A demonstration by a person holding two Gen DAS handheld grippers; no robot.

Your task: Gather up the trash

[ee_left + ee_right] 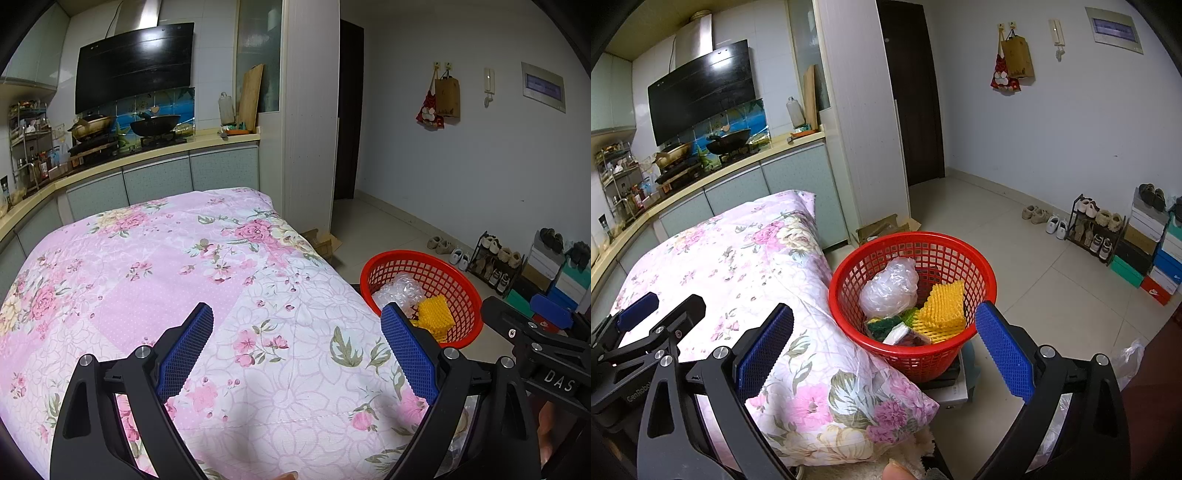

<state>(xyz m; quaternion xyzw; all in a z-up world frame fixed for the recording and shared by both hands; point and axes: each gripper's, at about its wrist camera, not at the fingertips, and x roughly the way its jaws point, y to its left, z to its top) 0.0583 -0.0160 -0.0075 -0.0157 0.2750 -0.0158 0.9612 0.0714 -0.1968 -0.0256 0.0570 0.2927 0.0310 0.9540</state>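
A red mesh basket (975,258) stands right of the table, on a box. It holds a crumpled clear plastic bag (890,288), a yellow foam net (943,308), a green piece (886,325) and a white packet. The basket also shows in the left wrist view (472,295). My left gripper (297,325) is open and empty above the flowered pink cloth (166,258). My right gripper (884,325) is open and empty, in front of the basket; it also shows at the right edge of the left wrist view (546,325).
A kitchen counter (166,151) with woks runs behind the table. A cardboard box (882,225) lies on the floor behind the basket. A shoe rack (1097,229) and stacked shoe boxes (1156,258) stand at the right wall. A plastic bag (1130,358) lies at the lower right.
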